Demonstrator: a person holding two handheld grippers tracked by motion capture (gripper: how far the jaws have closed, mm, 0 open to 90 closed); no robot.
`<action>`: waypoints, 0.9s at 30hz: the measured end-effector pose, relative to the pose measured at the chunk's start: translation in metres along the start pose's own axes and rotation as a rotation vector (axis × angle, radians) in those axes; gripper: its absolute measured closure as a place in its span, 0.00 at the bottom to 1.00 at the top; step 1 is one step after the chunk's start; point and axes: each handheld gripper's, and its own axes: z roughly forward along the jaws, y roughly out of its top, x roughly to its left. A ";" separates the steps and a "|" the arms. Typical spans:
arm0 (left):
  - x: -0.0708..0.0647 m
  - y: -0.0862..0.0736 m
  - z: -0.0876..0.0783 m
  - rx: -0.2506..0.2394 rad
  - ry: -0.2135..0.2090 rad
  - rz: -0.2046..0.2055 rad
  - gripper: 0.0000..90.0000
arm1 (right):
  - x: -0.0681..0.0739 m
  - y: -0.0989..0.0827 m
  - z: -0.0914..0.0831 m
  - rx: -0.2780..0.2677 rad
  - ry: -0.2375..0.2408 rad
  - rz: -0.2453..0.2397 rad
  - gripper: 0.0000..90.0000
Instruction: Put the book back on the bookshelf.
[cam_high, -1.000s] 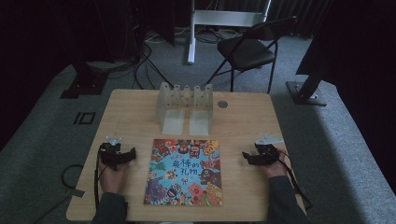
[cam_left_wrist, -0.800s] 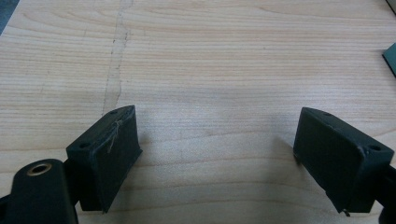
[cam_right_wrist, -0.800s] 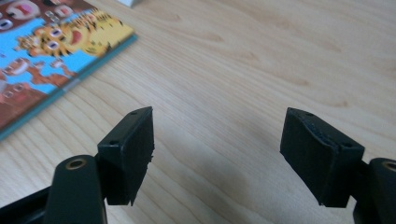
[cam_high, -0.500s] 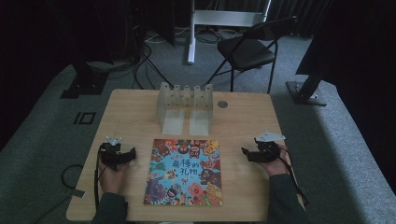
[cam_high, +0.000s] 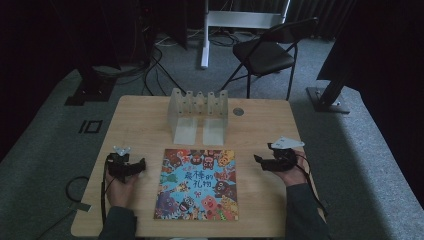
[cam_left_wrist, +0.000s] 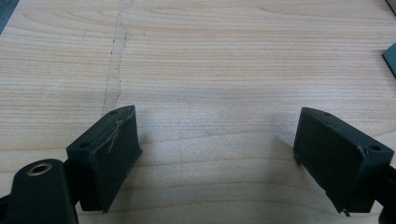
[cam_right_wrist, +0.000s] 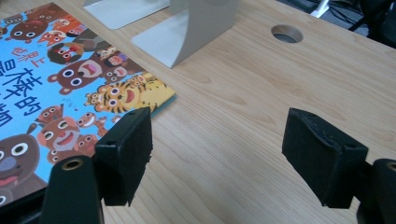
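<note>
A picture book (cam_high: 198, 184) lies flat on the worktop (cam_high: 260, 125), cover up, between the two hands, with a pale metal bookend rack (cam_high: 198, 116) standing just behind it. The left gripper (cam_high: 131, 169) rests beside the book's left edge, its fingers (cam_left_wrist: 109, 154) spread wide over bare wood with nothing between them. The right gripper (cam_high: 264, 161) hangs near the book's right edge, fingers (cam_right_wrist: 126, 151) likewise wide and empty. The book looks thin, light and fairly stiff, with a glossy (probably slippery) cover. Lying flush, it offers no easy grip; I'd judge an edge or corner (cam_right_wrist: 163, 95) must be lifted first, then pinched near the spine.
</note>
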 end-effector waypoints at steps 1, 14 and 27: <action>0.000 0.000 0.000 0.000 0.000 0.000 0.16 | 0.000 0.000 0.000 0.000 0.000 0.000 0.26; -0.002 0.000 0.000 -0.001 -0.005 0.006 0.16 | 0.017 0.014 0.018 0.033 0.023 -0.075 0.26; -0.001 0.000 0.000 -0.001 -0.005 0.005 0.16 | 0.031 0.021 0.041 0.035 0.059 -0.106 0.27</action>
